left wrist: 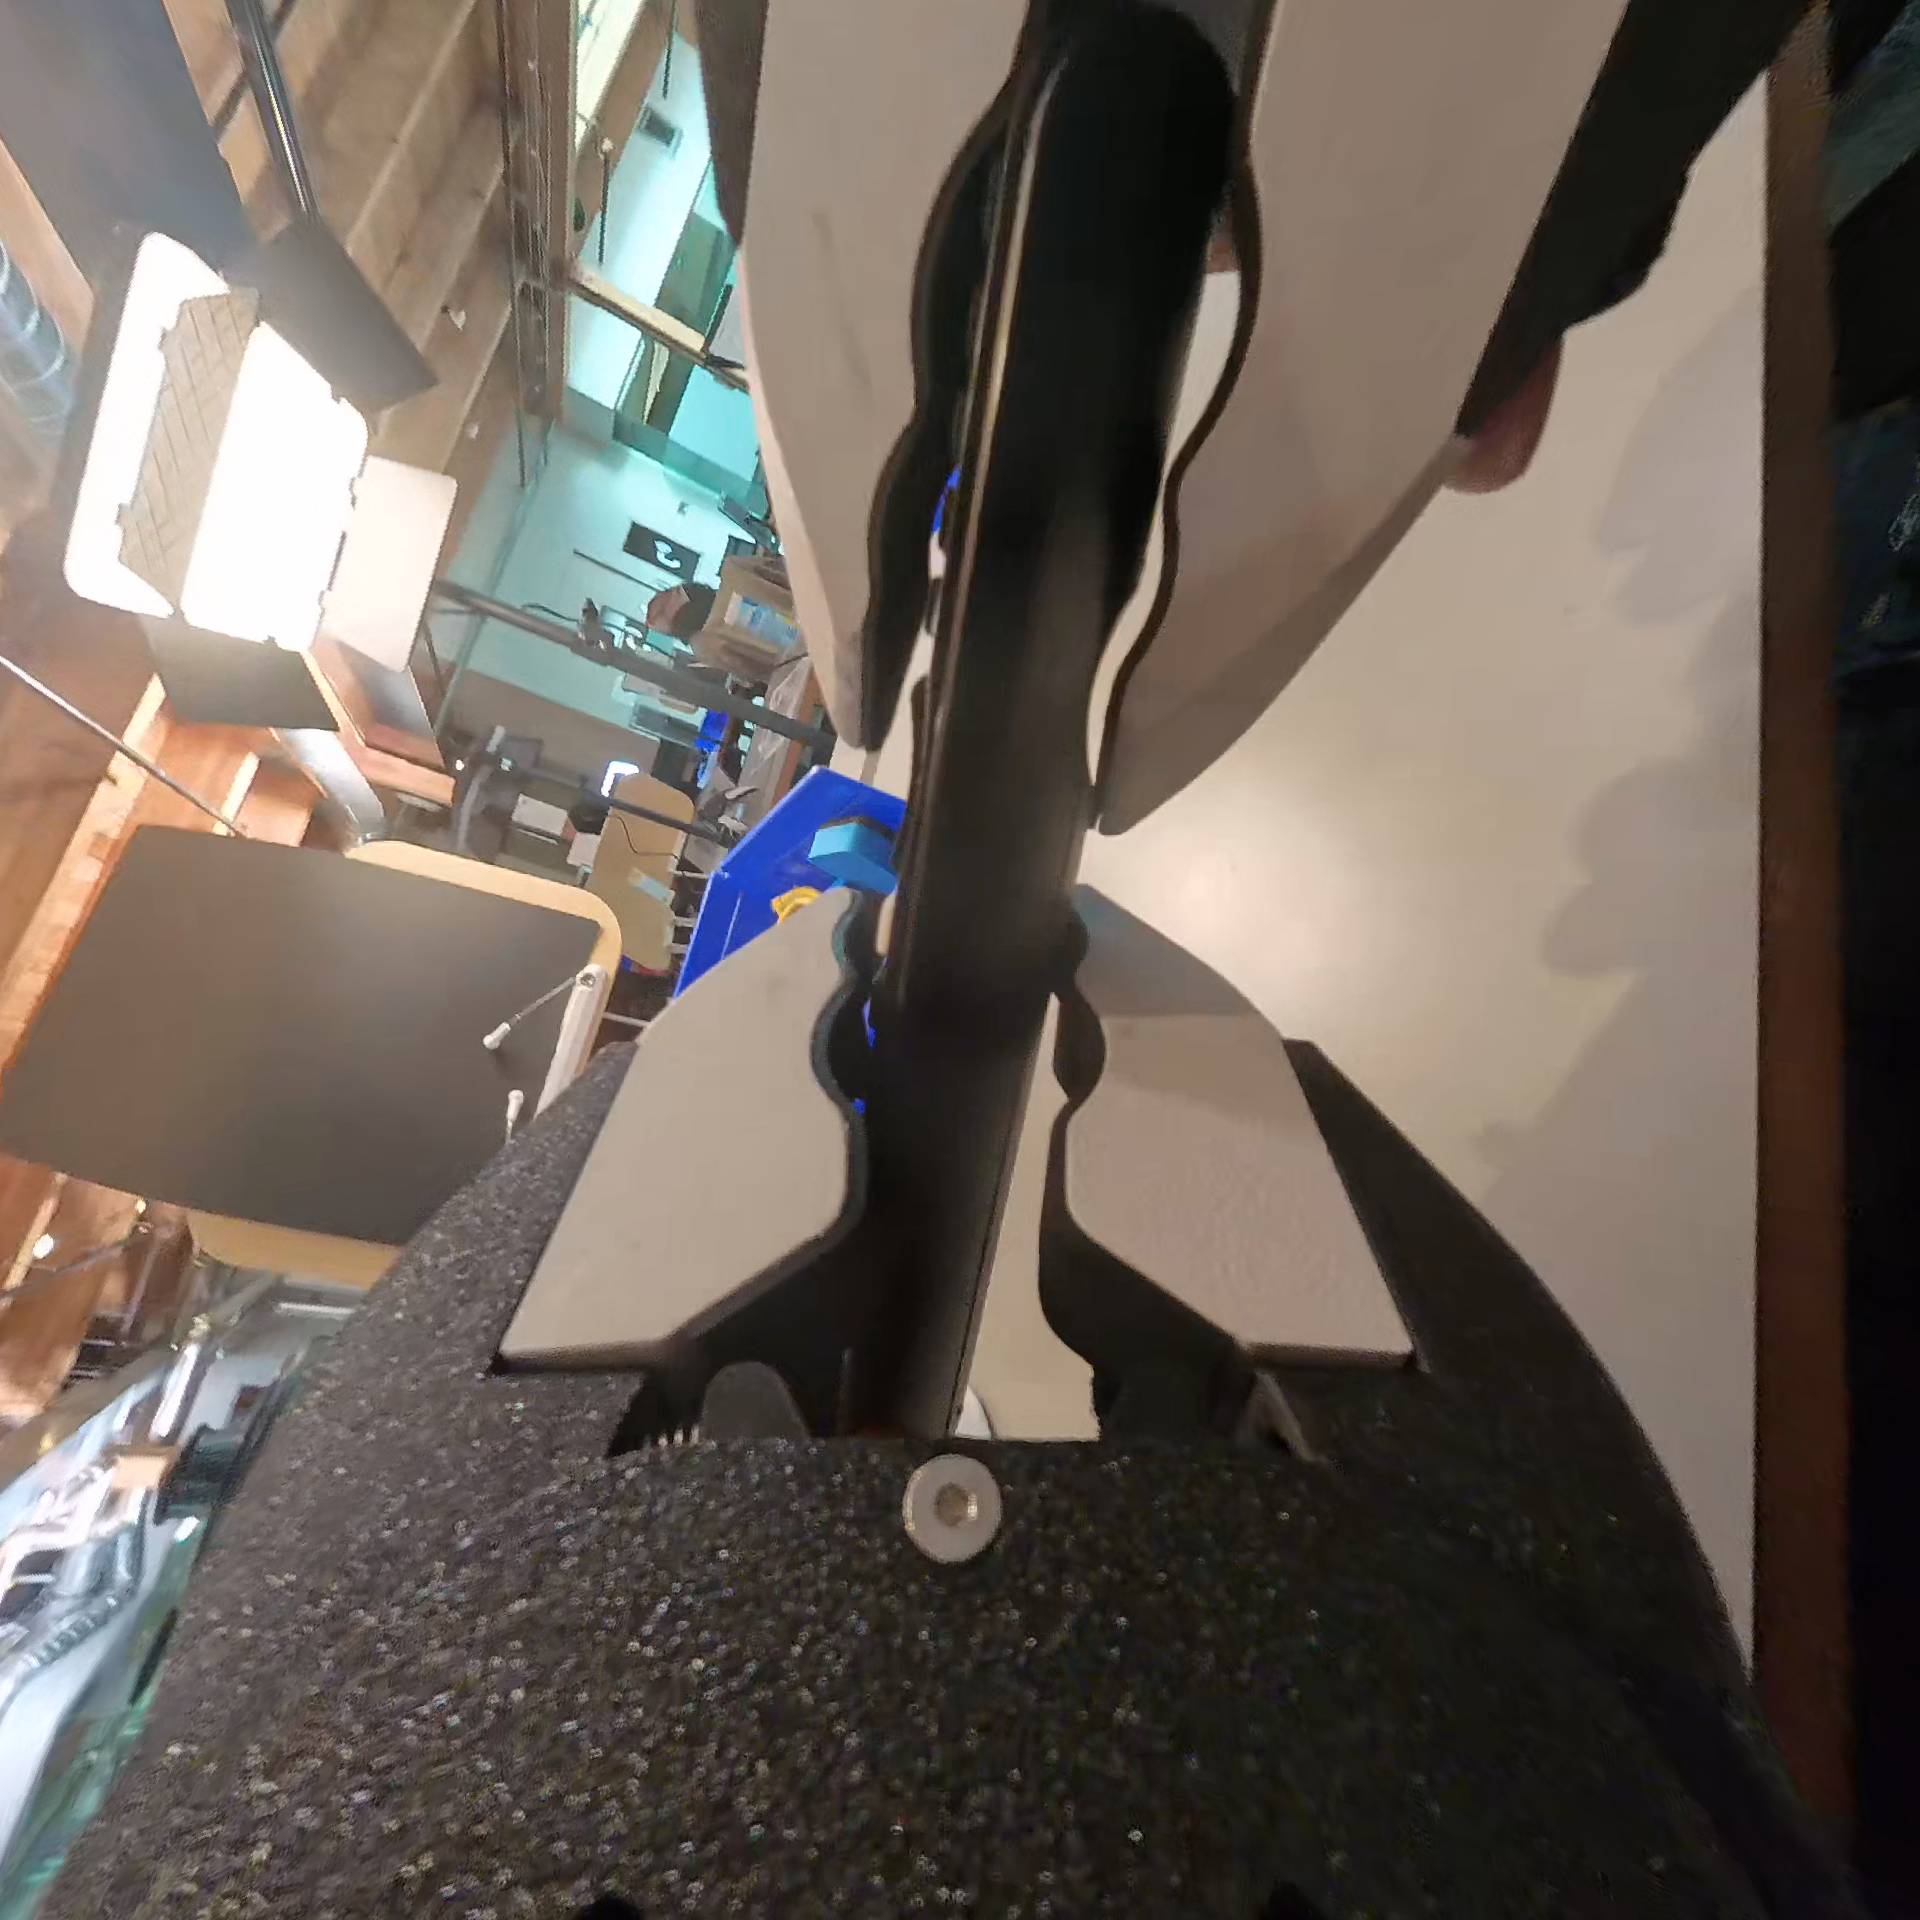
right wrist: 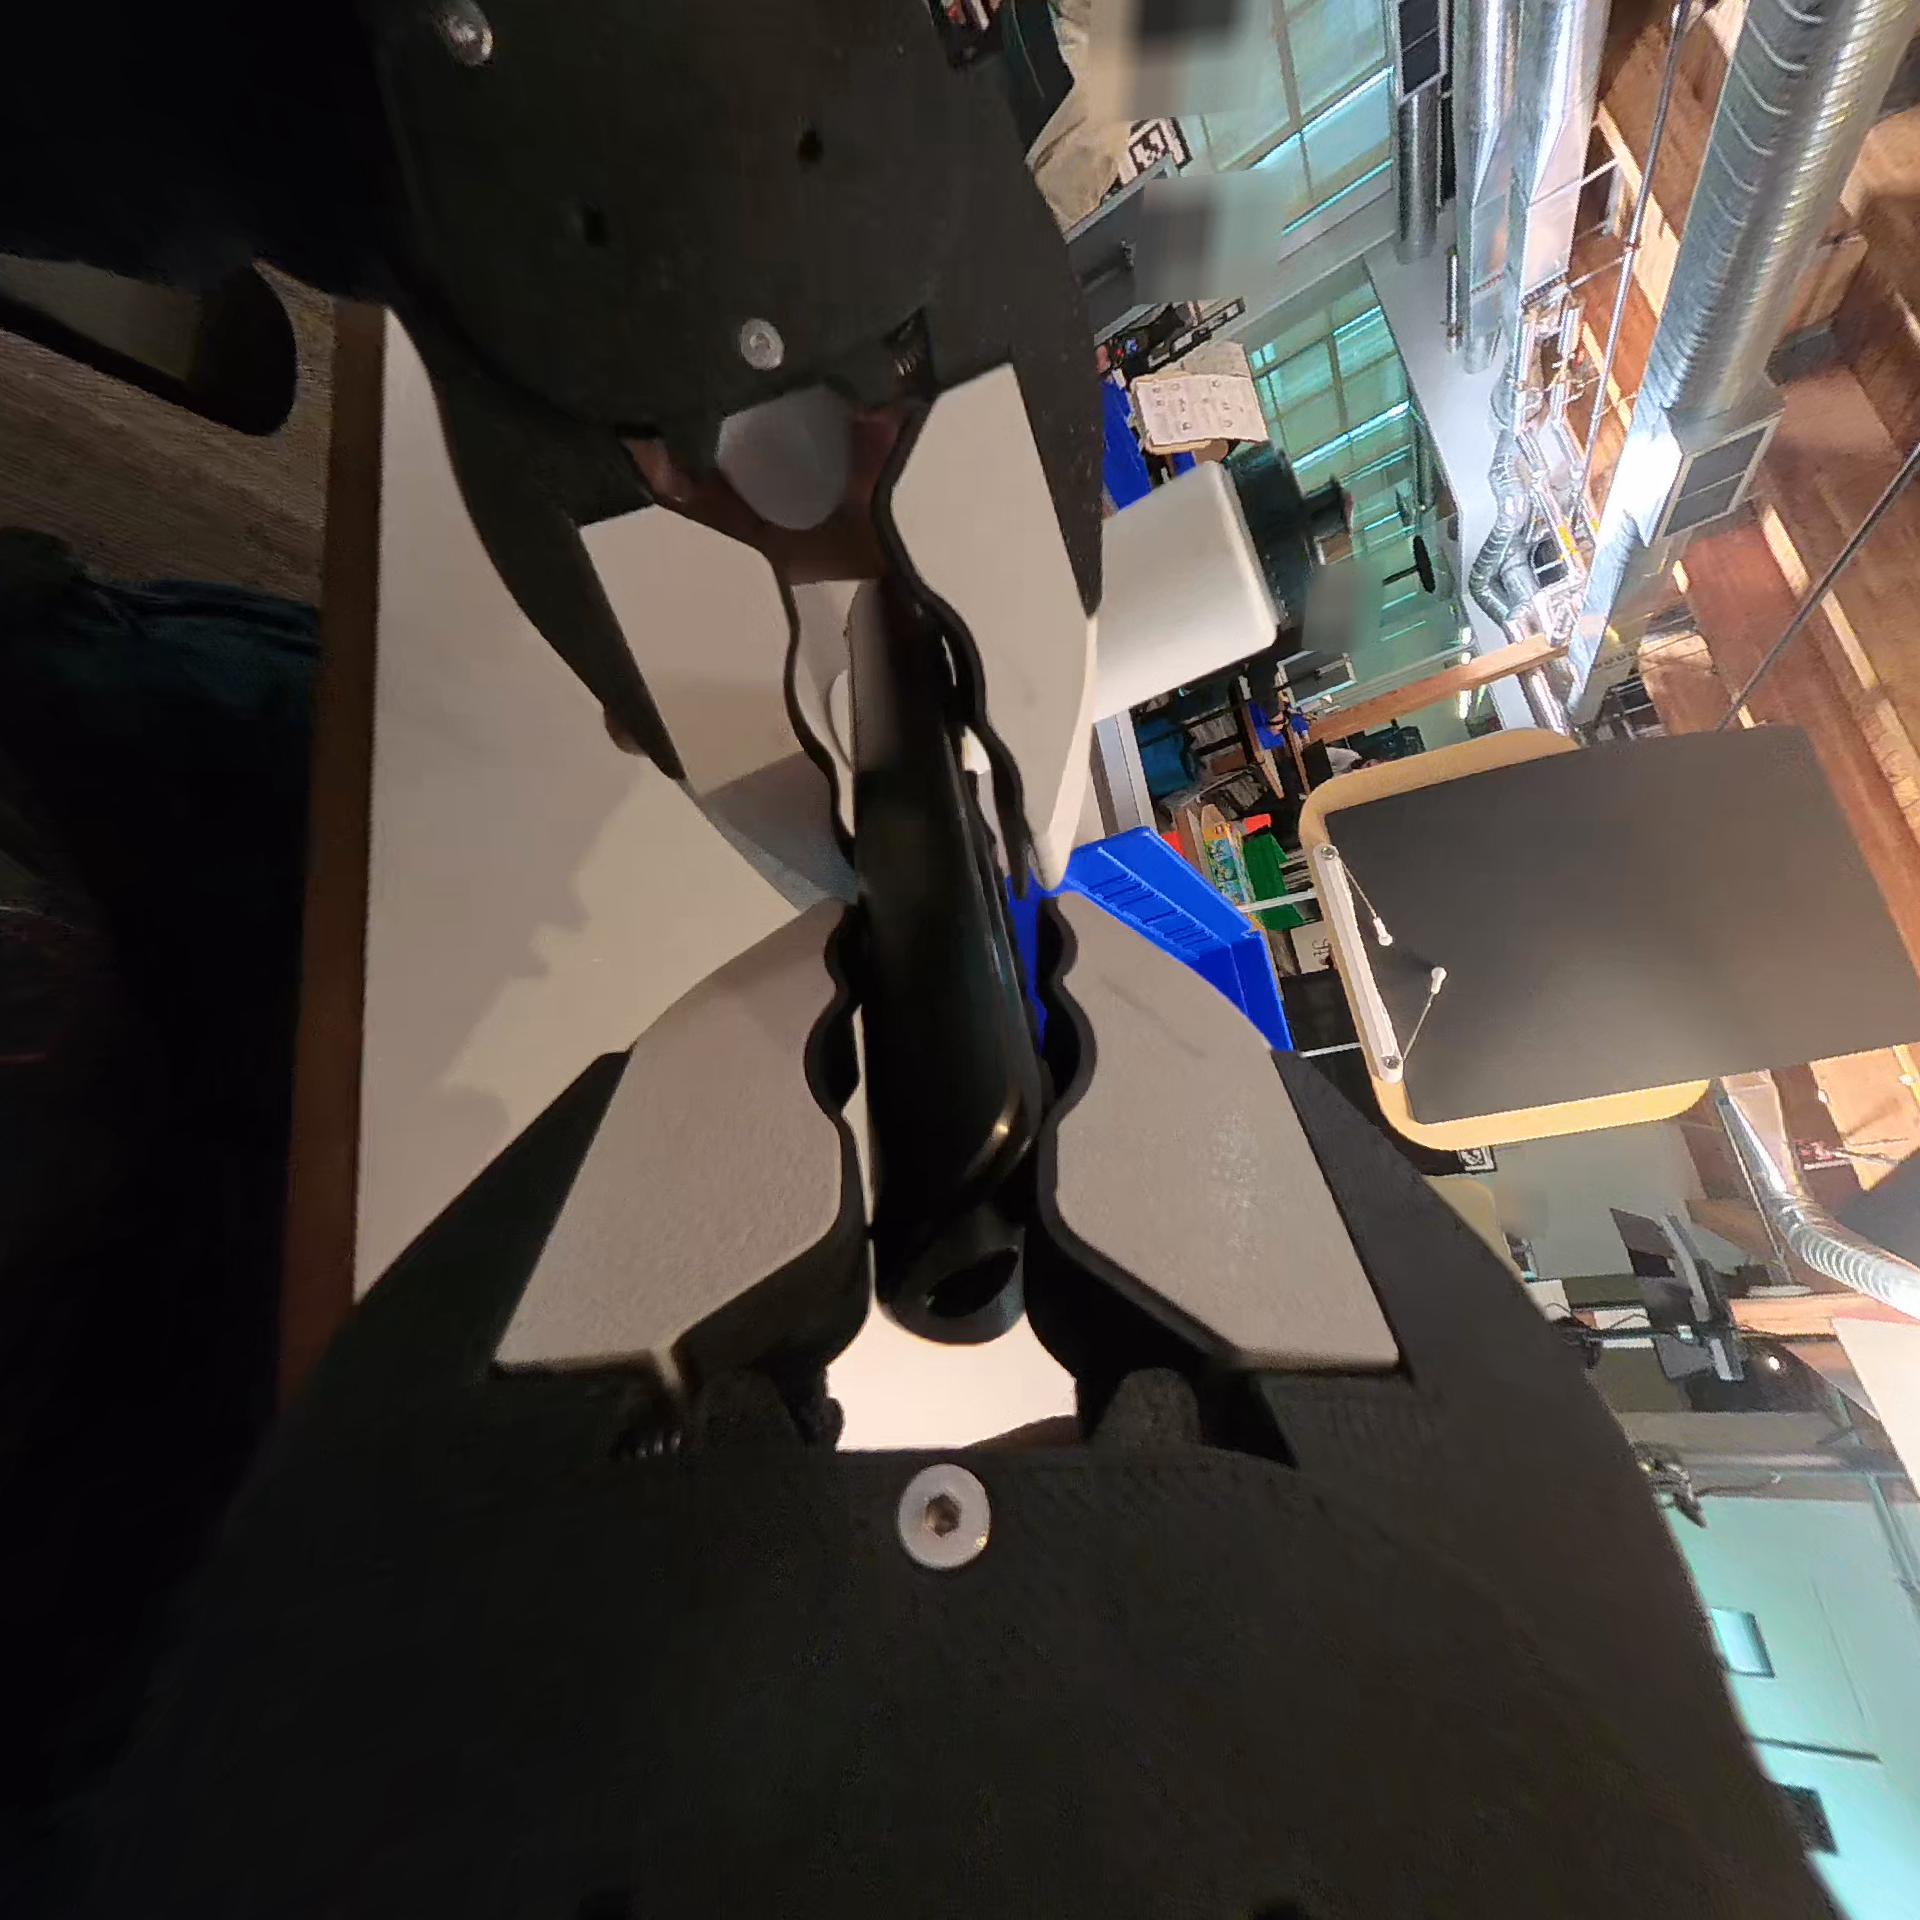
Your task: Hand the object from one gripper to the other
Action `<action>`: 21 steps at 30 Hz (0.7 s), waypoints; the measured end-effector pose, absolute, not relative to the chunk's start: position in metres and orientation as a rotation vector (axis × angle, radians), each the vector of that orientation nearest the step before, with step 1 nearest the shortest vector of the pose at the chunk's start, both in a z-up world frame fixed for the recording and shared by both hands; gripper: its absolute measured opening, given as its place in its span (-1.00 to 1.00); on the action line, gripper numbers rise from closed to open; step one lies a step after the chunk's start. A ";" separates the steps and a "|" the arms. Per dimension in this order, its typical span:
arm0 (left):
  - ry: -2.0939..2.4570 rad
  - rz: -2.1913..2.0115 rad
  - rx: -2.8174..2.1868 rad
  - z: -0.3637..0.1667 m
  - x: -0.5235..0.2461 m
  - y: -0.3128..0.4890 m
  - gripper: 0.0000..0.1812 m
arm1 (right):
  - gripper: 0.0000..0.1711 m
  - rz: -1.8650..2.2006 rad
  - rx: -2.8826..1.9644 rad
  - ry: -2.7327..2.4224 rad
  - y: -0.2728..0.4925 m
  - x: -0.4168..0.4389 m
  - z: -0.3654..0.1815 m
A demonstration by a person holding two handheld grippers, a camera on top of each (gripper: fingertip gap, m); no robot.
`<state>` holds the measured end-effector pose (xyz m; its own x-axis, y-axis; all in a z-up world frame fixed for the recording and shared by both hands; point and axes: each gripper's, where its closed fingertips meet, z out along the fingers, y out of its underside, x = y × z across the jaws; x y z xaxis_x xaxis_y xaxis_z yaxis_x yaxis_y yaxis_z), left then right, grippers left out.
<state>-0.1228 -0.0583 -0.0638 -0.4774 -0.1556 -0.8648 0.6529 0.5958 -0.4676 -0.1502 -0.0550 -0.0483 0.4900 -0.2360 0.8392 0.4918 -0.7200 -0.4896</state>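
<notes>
A long black utensil (left wrist: pixel 997 1091) with a hole at its handle end (right wrist: pixel 935 1039) is held in the air between both grippers, above the white table (left wrist: pixel 1455 935). My left gripper (left wrist: pixel 971 935) is shut on it, its white fingers pressing both sides. My right gripper (right wrist: pixel 945 925) is shut on the handle end. Each gripper faces the other tip to tip: the right gripper (left wrist: pixel 982 769) fills the top of the left wrist view, and the left gripper (right wrist: pixel 940 852) the top of the right wrist view. The utensil's far end is hidden.
A blue bin (left wrist: pixel 769 883) (right wrist: pixel 1164 914) stands at the table's far side. A black board with a pale wood rim (left wrist: pixel 291 1018) (right wrist: pixel 1610 935) is behind it. A bright light panel (left wrist: pixel 208 447) hangs nearby. The table's dark wood edge (left wrist: pixel 1792 935) is close.
</notes>
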 end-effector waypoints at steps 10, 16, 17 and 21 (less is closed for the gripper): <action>1.988 -1.696 -0.161 -0.042 -0.104 -0.051 -0.72 | -0.38 -1.260 -1.676 0.094 -0.089 -0.130 0.004; 1.891 -2.490 -0.350 0.001 -0.132 -0.054 -0.72 | -0.34 -0.747 -1.680 0.201 -0.070 -0.129 -0.023; 1.881 -2.577 -0.327 0.005 -0.139 -0.056 -0.72 | -0.34 -0.644 -1.693 0.205 -0.062 -0.132 -0.031; 1.881 -2.755 -0.242 0.008 -0.158 -0.065 -0.71 | -0.34 -0.360 -1.704 0.164 -0.035 -0.148 -0.051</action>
<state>-0.1581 -0.0652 0.0078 -0.9691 0.0854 0.2315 -0.2467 -0.3536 -0.9023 -0.1476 -0.0351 -0.0512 0.9396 -0.3105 0.1440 0.0952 -0.1670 -0.9813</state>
